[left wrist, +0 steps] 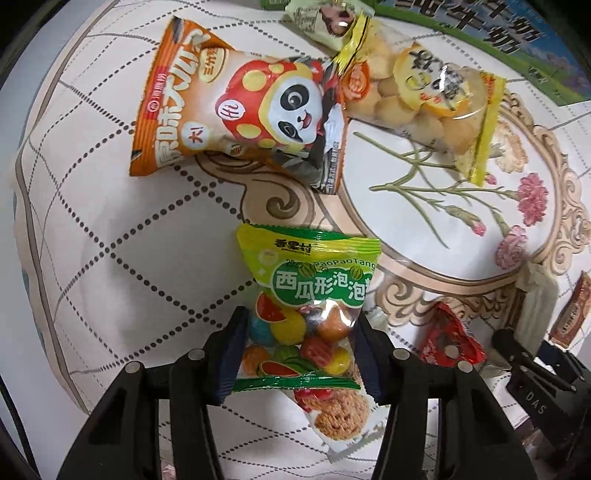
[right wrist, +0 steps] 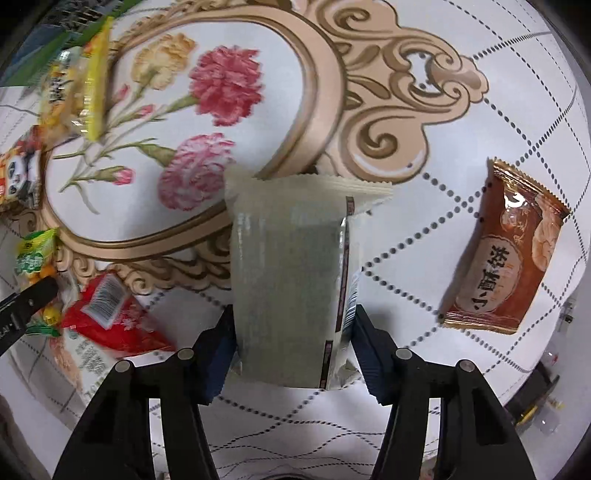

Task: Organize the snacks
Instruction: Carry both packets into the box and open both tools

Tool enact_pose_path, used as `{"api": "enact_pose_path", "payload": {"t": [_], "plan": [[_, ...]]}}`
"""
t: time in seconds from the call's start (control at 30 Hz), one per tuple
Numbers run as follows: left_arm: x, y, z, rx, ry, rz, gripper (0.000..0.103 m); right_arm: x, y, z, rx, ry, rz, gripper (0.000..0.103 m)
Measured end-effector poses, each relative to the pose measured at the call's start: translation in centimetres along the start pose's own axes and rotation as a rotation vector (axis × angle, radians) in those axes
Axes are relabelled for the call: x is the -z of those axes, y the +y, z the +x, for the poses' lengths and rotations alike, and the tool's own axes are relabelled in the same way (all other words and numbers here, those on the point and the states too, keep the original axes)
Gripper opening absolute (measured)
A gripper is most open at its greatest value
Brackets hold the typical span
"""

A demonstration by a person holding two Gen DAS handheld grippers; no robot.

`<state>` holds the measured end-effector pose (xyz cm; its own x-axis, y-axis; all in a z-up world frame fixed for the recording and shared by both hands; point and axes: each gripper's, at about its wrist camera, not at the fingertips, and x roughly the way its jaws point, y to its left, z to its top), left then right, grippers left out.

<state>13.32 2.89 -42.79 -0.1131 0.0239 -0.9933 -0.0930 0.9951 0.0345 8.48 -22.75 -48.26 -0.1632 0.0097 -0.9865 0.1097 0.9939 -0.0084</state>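
Observation:
A green bag of watermelon-shaped bubble gum, with coloured balls showing through its window, stands between the pads of my left gripper, which is shut on its lower half. It hangs over a white biscuit packet. My right gripper is shut on a pale beige packet, back side facing the camera, with both pads pressing on its sides. The left wrist view shows that packet and the right gripper's black fingers at the far right. The right wrist view shows the green bag at the left edge.
On the flowered tablecloth lie an orange panda bag, a yellow bag of round biscuits, a red packet and a brown pastry packet. A green and blue carton and another small packet sit at the far edge.

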Motion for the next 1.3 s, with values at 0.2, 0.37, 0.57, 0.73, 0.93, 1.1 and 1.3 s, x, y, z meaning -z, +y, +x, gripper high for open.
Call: {"api": "enact_pose_path", "payload": {"t": [0.2,0.37,0.57,0.73,0.93,1.1,1.3], "plan": [[1.1,-0.2,-4.0,0.036,-0.056,0.017,0.051,0.0,-0.5,-4.3,-0.094,-0.045,-0.034,0.059],[0.1,-0.5,-10.1,0.107,-0.150,0.017,0.051,-1.5,-0.4,-10.4,-0.157,-0.148,-0.075,0.059],[-6.0,-1.3,-18.8,0.218,-0.282,0.021,0.051,-8.4,0.3,-19.4,-0.247,-0.272,-0.093,0.059],[-13.3,-2.0,-21.7,0.228,-0.334,0.028,0.051,-15.9,1.8,-24.5,-0.271,-0.343,-0.078,0.059],[-20.3,-1.4,-19.5,0.136,-0.290,0.042,0.051,-22.8,2.8,-24.0,-0.232,-0.311,-0.063,0.059],[-24.0,-0.5,-15.6,0.078,-0.212,0.037,0.051,-26.3,3.3,-21.4,-0.174,-0.261,-0.056,0.059],[-25.7,-0.6,-12.1,0.046,-0.105,0.055,0.055,-28.8,3.9,-18.1,-0.132,-0.204,-0.057,0.061]]}}
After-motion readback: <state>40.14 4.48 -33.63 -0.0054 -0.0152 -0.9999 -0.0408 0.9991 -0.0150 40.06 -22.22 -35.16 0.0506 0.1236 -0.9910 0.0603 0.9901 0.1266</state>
